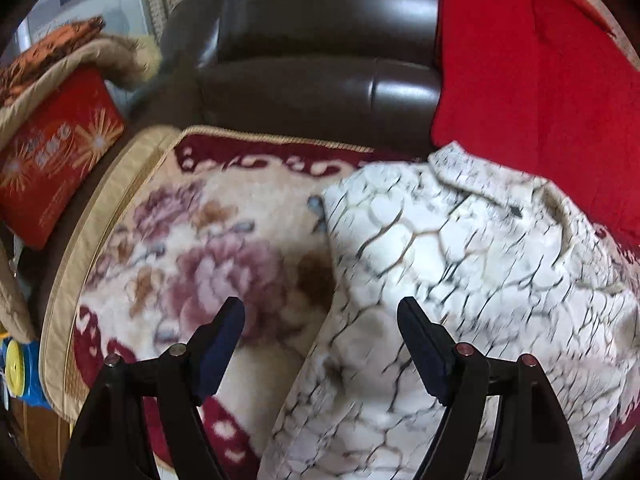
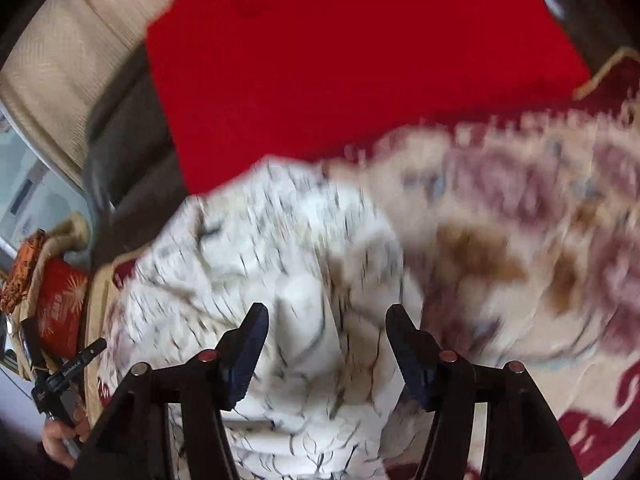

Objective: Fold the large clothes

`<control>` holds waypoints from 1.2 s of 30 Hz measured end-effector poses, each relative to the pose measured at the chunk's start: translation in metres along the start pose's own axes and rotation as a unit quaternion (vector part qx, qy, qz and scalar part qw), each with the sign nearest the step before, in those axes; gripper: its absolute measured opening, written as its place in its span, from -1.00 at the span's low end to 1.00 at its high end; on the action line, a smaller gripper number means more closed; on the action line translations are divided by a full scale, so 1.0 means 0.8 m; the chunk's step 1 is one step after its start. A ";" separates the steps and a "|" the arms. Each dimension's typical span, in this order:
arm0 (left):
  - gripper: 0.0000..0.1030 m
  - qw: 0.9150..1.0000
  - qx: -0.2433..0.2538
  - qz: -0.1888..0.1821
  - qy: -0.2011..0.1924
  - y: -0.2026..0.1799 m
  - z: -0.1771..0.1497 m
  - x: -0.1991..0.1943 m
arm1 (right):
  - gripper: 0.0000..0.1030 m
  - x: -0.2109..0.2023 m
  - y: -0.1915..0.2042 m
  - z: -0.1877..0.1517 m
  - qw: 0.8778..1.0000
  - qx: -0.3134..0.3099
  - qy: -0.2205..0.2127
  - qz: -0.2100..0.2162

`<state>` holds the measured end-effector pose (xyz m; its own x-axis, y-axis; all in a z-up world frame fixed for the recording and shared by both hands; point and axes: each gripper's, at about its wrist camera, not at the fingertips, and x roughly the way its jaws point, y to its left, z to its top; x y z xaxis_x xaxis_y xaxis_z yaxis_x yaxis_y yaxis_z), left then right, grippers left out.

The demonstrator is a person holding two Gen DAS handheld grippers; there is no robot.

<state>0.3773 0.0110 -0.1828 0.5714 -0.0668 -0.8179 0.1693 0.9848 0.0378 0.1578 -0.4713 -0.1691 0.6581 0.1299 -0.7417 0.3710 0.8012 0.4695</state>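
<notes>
White crackle-print garment (image 1: 460, 264) lies bunched on the floral blanket (image 1: 192, 240) near its back edge, soft, bulky, floppy; left gripper (image 1: 320, 344) and right gripper (image 2: 324, 344) both spread wide, empty; best pinched at a hem edge

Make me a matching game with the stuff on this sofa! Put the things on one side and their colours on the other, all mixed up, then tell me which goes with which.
Things:
1. garment under the left gripper and right gripper
2. blanket spread on the seat
3. sofa back
4. cushion at the far left

Colours:
A. shiny dark brown
B. red with gold starburst patterns
C. white with dark crackle lines
D. cream with pink flowers and a dark red border

Pairs: 1-C, 2-D, 3-A, 4-B
</notes>
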 end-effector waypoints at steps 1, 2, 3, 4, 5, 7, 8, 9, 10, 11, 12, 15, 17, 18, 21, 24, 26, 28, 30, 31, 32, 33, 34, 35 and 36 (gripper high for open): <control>0.54 1.000 0.004 0.000 0.000 -0.004 0.003 0.003 | 0.28 -0.009 0.007 0.003 1.000 -0.011 -0.016 0.016; 0.54 1.000 0.010 0.002 0.004 -0.011 0.005 0.010 | 0.27 -0.014 0.018 0.005 0.999 -0.021 -0.022 0.027; 0.54 1.000 0.013 0.003 0.008 -0.016 0.005 0.015 | 0.27 -0.013 0.028 0.007 0.998 -0.036 -0.026 0.036; 0.54 1.000 0.018 0.003 0.012 -0.021 0.004 0.020 | 0.27 -0.011 0.038 0.005 0.997 -0.053 -0.025 0.041; 0.54 0.999 0.026 0.007 0.021 -0.028 0.000 0.031 | 0.27 -0.002 0.050 0.000 0.996 -0.073 -0.019 0.044; 0.54 0.997 0.042 0.031 0.053 -0.035 -0.009 0.055 | 0.27 0.016 0.058 -0.011 0.995 -0.086 -0.001 0.041; 0.54 0.996 0.048 0.039 0.070 -0.038 -0.015 0.065 | 0.27 0.032 0.057 -0.018 0.995 -0.089 0.017 0.035; 0.56 0.994 0.051 0.039 0.092 -0.038 -0.023 0.082 | 0.26 0.054 0.052 -0.023 0.995 -0.086 0.047 0.025; 0.60 0.994 0.042 0.032 0.094 -0.033 -0.028 0.089 | 0.25 0.080 0.043 -0.029 0.994 -0.075 0.083 0.009; 0.63 0.995 0.037 0.030 0.091 -0.030 -0.028 0.088 | 0.25 0.089 0.036 -0.032 0.993 -0.071 0.094 0.009; 0.63 0.995 0.033 0.028 0.089 -0.027 -0.027 0.085 | 0.25 0.088 0.038 -0.033 0.993 -0.077 0.084 0.011; 0.62 0.996 0.035 0.027 0.077 -0.019 -0.024 0.066 | 0.25 0.068 0.046 -0.027 0.993 -0.085 0.080 0.013; 0.62 0.998 0.034 0.021 0.049 -0.012 -0.025 0.043 | 0.25 0.043 0.047 -0.020 0.995 -0.073 0.062 0.038; 0.62 0.998 0.034 0.020 0.041 -0.009 -0.027 0.035 | 0.25 0.034 0.049 -0.019 0.995 -0.073 0.053 0.049; 0.62 0.998 0.032 0.023 0.042 -0.003 -0.045 0.026 | 0.25 0.010 0.060 -0.026 0.993 -0.087 0.035 0.076; 0.64 0.996 0.042 0.011 0.081 -0.007 -0.065 0.048 | 0.25 0.040 0.060 -0.050 0.990 -0.091 0.090 0.064; 0.64 0.994 0.038 0.002 0.099 -0.008 -0.069 0.061 | 0.25 0.078 0.056 -0.068 0.987 -0.082 0.133 0.046; 0.65 0.994 0.026 -0.002 0.102 -0.003 -0.064 0.057 | 0.25 0.076 0.065 -0.072 0.988 -0.094 0.119 0.036; 0.64 0.995 0.022 -0.006 0.095 0.006 -0.059 0.045 | 0.25 0.061 0.074 -0.069 0.987 -0.103 0.120 0.041; 0.64 0.996 0.022 -0.006 0.091 0.010 -0.060 0.039 | 0.25 0.055 0.074 -0.068 0.986 -0.101 0.120 0.050; 0.64 0.996 0.022 -0.005 0.083 0.018 -0.061 0.027 | 0.25 0.042 0.071 -0.064 0.987 -0.095 0.115 0.060; 0.64 0.997 0.021 -0.008 0.076 0.024 -0.064 0.019 | 0.25 0.033 0.068 -0.063 0.988 -0.091 0.109 0.062; 0.64 0.997 0.019 -0.011 0.072 0.032 -0.069 0.009 | 0.26 0.019 0.062 -0.059 0.989 -0.082 0.101 0.067; 0.64 0.997 0.016 -0.014 0.068 0.045 -0.079 -0.005 | 0.29 0.004 0.054 -0.057 0.990 -0.074 0.093 0.075; 0.64 0.998 0.015 -0.017 0.066 0.055 -0.087 -0.015 | 0.34 -0.003 0.049 -0.055 0.991 -0.069 0.088 0.080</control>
<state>0.3217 0.0660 -0.2111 0.4546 -0.0773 -0.8873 0.2118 0.9770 0.0233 0.1415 -0.4147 -0.1700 0.5720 0.3518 -0.7410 0.1706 0.8326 0.5270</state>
